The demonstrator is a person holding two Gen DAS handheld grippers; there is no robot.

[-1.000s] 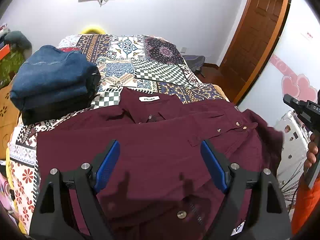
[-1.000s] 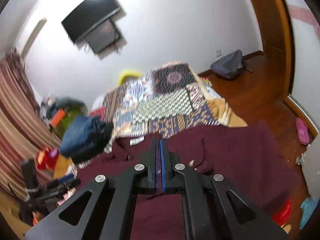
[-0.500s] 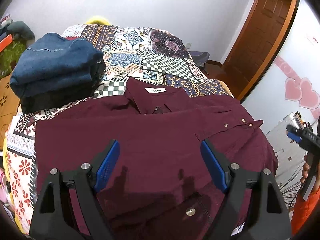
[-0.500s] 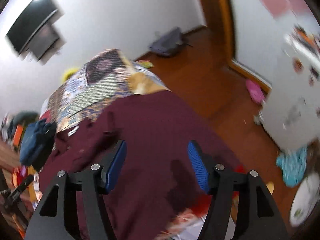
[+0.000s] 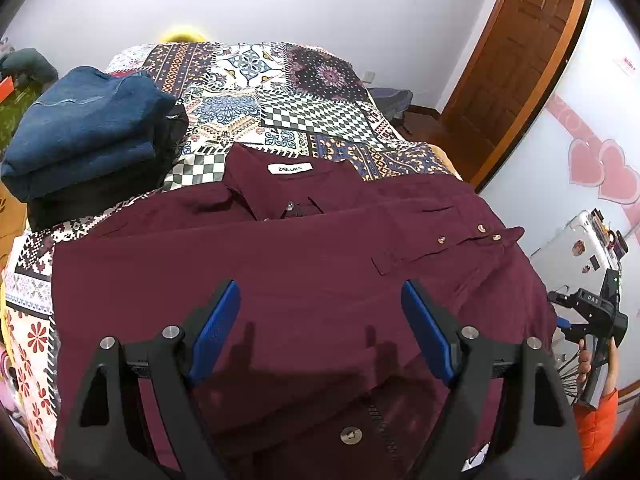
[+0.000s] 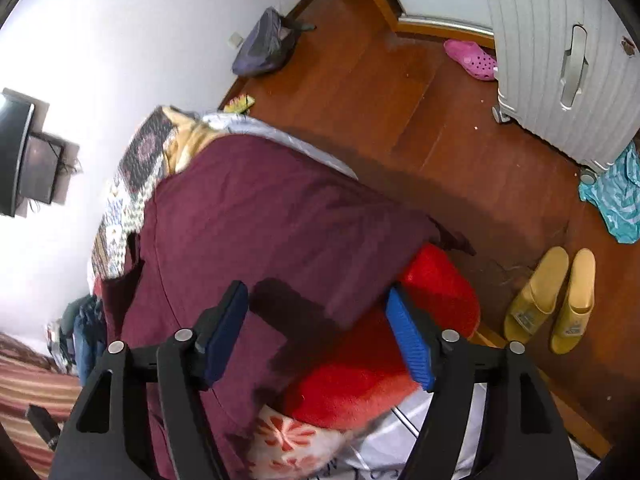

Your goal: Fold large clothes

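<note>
A maroon button shirt lies spread on the patchwork bed cover, collar and white label at the far side, one sleeve folded across the chest with its cuff at the right. My left gripper is open and empty just above the shirt's lower part. My right gripper is open and empty above the shirt's edge, which hangs over the bed's right side. The right gripper also shows at the far right of the left wrist view.
A stack of folded blue jeans sits at the bed's far left. A red blanket lies under the shirt's edge. On the wood floor are yellow slippers, a grey suitcase, a pink clog and a dark bag.
My right gripper opened, let go of the shirt and swung out to the bed's right side. The shirt's right part now lies flat. My left gripper stayed open, shifting slightly.
</note>
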